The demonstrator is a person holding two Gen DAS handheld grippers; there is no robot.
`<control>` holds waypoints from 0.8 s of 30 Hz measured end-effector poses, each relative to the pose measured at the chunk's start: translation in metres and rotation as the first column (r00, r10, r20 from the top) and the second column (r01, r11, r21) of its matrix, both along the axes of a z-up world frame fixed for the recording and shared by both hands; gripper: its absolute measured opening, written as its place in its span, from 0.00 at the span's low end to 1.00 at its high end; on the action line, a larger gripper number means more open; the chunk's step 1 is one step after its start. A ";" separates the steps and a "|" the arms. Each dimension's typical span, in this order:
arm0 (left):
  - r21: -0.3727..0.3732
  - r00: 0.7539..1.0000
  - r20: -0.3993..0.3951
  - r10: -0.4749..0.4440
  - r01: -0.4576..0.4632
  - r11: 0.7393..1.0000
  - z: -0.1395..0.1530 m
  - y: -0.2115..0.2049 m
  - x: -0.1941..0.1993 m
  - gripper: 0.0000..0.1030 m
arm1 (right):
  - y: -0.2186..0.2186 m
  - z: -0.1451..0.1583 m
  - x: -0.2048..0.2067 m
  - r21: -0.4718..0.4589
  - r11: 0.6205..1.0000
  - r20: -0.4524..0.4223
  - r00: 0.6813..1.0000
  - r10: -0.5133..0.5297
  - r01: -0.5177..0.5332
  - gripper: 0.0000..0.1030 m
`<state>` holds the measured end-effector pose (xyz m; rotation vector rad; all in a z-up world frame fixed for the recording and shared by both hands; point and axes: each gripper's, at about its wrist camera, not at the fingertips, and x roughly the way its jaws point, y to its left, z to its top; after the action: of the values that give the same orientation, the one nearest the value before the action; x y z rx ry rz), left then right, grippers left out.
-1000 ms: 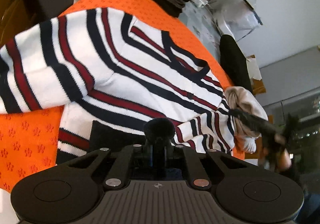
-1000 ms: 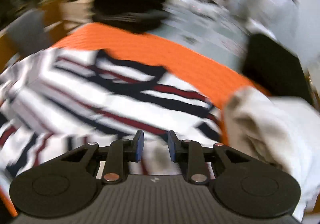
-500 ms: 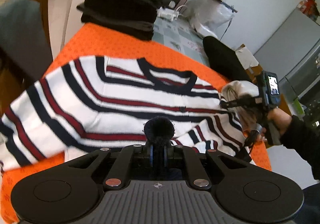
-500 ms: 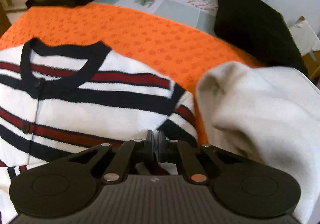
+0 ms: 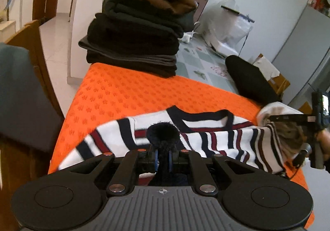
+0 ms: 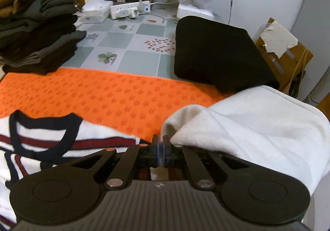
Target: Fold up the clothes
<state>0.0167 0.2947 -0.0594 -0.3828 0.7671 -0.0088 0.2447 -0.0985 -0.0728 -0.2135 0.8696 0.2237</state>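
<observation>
Clamping striped sweater (image 5: 206, 138) hem, left tongs (image 5: 163, 157), right tongs (image 6: 159, 149) pinched on its fabric, no legible writing.

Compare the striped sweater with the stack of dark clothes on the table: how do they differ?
The striped sweater is one white, navy and red garment, partly lifted; the stack of dark clothes is several black, grey and brown pieces. The sweater is unfolded; the stack is neatly folded. Both sit on the same table, over the orange mat.

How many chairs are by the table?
2. One wooden chair stands at the table's left edge, with grey cloth over it. Another wooden chair stands at the right, behind the black cushion. More may be hidden.
</observation>
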 end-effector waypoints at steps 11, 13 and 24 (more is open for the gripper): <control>0.010 0.991 -0.132 -0.023 0.024 1.000 -0.050 0.019 0.063 0.12 | 0.015 -0.023 -0.002 -0.130 0.991 0.028 0.999 0.017 -0.013 0.04; -0.015 0.986 -0.164 -0.009 0.006 1.000 -0.059 0.023 0.064 0.12 | 0.017 -0.020 -0.007 -0.136 0.990 0.034 0.999 0.040 -0.035 0.04; -0.003 0.989 -0.149 0.015 -0.015 1.000 -0.060 0.024 0.034 0.17 | 0.024 -0.004 -0.081 -0.089 0.973 0.072 0.973 0.217 -0.211 0.30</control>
<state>0.0506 0.3188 -0.1191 -0.3960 0.9123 0.0329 0.1635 -0.0744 -0.0766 -0.3904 0.7753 0.3794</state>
